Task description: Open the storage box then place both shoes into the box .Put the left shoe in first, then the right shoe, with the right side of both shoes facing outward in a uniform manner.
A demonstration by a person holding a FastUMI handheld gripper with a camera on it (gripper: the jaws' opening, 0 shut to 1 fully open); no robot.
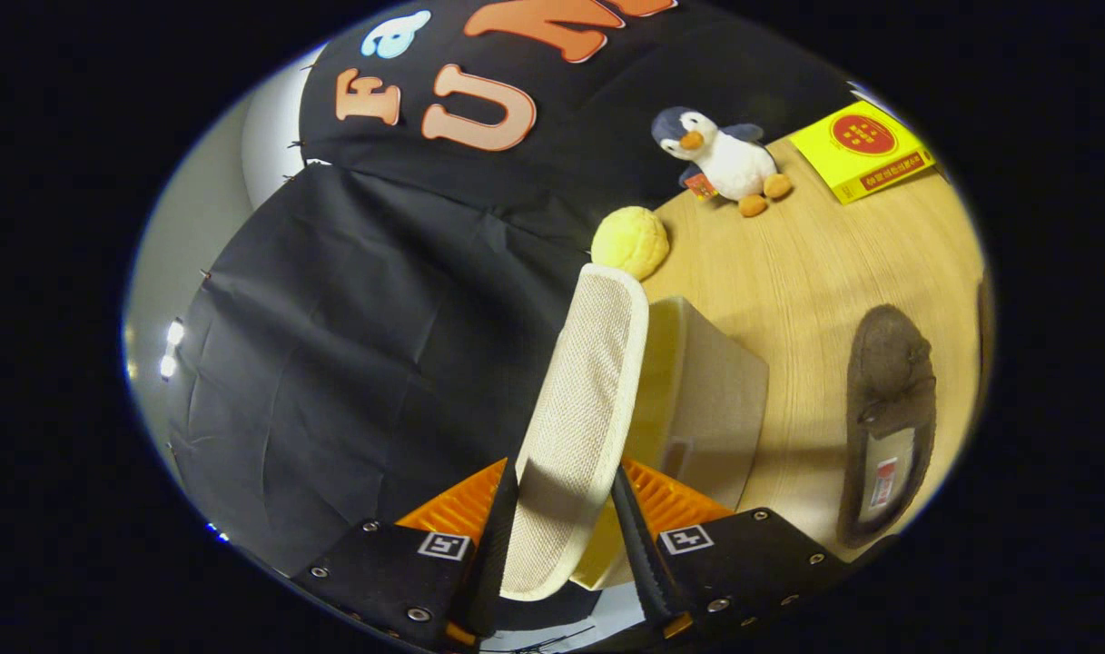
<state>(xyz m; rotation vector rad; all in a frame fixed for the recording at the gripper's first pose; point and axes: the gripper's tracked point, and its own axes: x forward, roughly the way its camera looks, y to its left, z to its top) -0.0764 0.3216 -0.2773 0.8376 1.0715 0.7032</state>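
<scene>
A cream mesh shoe (581, 427) is seen pinched between the tongs (566, 527), with one finger pressed against each of its sides and its length running up and away from the fingertips. The view is strongly tilted, so the wooden bench (815, 263) appears tipped on edge. Just beyond the held shoe, and partly hidden by it, the beige storage box (720, 400) is seen, with a yellowish inner face showing beside the shoe; whether its opening is fully clear cannot be told from this angle. The shoe is judged to be in carriage toward the box, not yet released.

A second, dark brown shoe (888, 427) is left lying on the bench, well apart from the tongs and on the far side of the box. Which of the pair is the left shoe cannot be read from this picture.

For the step to be done well, the grip should be kept firm on both sides so the soft upper is not allowed to twist, and the shoe should be turned so that its right side faces outward before it is lowered. Room should be left inside for the other shoe to be set alongside in the same sense. Release is best delayed until the sole is resting inside the box.

Farther off on the bench, a yellow bun-shaped toy (631, 241), a plush penguin (725, 159) and a yellow carton (865, 150) are seen.
</scene>
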